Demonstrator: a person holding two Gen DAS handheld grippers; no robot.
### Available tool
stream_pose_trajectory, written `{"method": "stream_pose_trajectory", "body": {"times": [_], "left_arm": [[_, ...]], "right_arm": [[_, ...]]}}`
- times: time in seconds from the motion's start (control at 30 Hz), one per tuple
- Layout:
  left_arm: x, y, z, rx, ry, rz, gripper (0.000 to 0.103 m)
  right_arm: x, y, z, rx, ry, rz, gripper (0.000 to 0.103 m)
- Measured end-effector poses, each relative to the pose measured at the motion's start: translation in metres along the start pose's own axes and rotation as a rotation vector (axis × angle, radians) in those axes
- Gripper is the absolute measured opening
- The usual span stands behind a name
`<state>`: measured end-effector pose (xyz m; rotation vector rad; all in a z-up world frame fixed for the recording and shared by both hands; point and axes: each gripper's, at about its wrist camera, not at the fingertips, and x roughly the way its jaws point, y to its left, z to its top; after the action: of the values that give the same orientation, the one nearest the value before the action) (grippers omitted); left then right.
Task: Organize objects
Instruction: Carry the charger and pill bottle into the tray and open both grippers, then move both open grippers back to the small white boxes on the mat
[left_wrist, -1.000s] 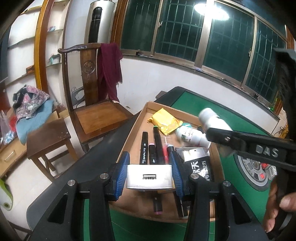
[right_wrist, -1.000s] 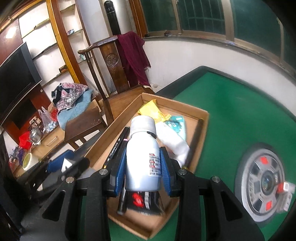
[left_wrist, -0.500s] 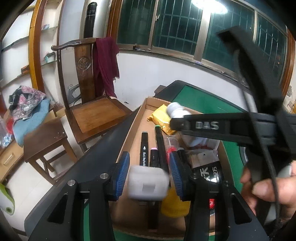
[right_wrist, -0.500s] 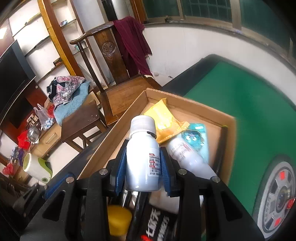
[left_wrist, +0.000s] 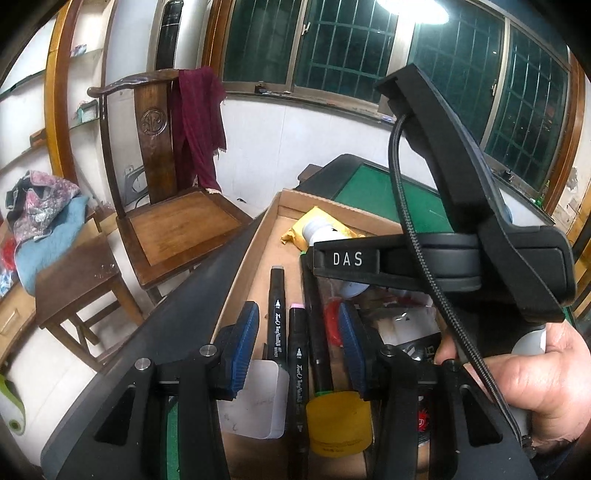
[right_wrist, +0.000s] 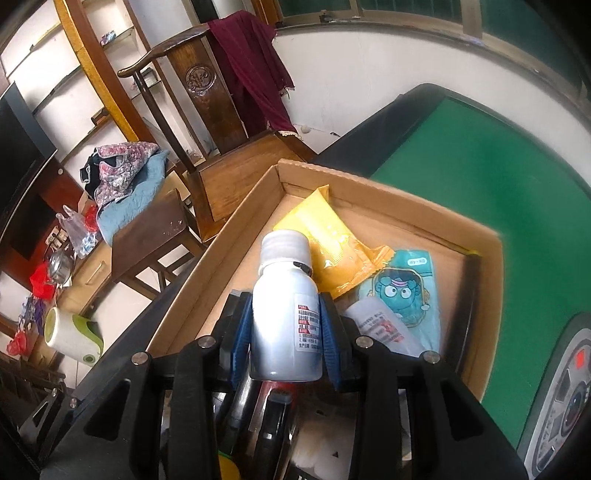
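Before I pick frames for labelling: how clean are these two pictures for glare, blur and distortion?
Left wrist view: the ceiling lamp blows out white, window bars bow with fisheye distortion, and the right gripper blocks much of the cardboard box. Right wrist view: the white bottle between the fingers is sharp, the box's far right corner smears slightly, and the corners vignette black.

"DAS" is read in white on the right gripper's black finger (left_wrist: 347, 258) | small script on black markers (left_wrist: 277, 325) is not legible | red-and-black print on white bottle label (right_wrist: 308, 326) is too small to read
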<state>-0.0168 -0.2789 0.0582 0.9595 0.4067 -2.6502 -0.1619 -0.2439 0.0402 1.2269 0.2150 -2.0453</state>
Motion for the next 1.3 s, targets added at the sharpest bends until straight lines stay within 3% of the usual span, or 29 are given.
{"method": "stream_pose_trajectory", "body": {"times": [0.33,0.53,0.7,0.83,0.87,1.07,1.13,1.23,1.3], "left_arm": [[-0.001,0.001,-0.006,-0.019,0.030,-0.001,0.041],[-0.012,-0.006,-0.014,-0.029,0.039,-0.017,0.041],[-0.036,-0.023,-0.022,-0.031,-0.006,-0.044,0.041],[-0.051,-0.054,-0.031,-0.001,-0.019,-0.088,0.050],[-0.052,-0.062,-0.033,0.011,-0.020,-0.099,0.050],[-0.054,-0.139,-0.060,0.167,0.042,-0.175,0.050],[-0.053,-0.160,-0.069,0.213,0.071,-0.195,0.050],[-0.053,-0.186,-0.080,0.259,0.104,-0.226,0.050],[-0.056,-0.199,-0.087,0.290,0.114,-0.229,0.050]], "right_arm": [[-0.004,-0.001,-0.003,0.004,0.038,0.005,0.034],[-0.041,-0.015,-0.026,0.053,-0.021,0.074,0.034],[-0.087,-0.048,-0.064,0.128,-0.088,0.133,0.034],[-0.135,-0.091,-0.107,0.186,-0.162,0.064,0.040],[-0.144,-0.102,-0.116,0.205,-0.173,0.047,0.044],[-0.199,-0.178,-0.174,0.332,-0.242,-0.025,0.044],[-0.217,-0.211,-0.179,0.374,-0.271,-0.060,0.044],[-0.233,-0.274,-0.177,0.465,-0.336,-0.182,0.044],[-0.220,-0.314,-0.160,0.469,-0.294,-0.225,0.044]]}}
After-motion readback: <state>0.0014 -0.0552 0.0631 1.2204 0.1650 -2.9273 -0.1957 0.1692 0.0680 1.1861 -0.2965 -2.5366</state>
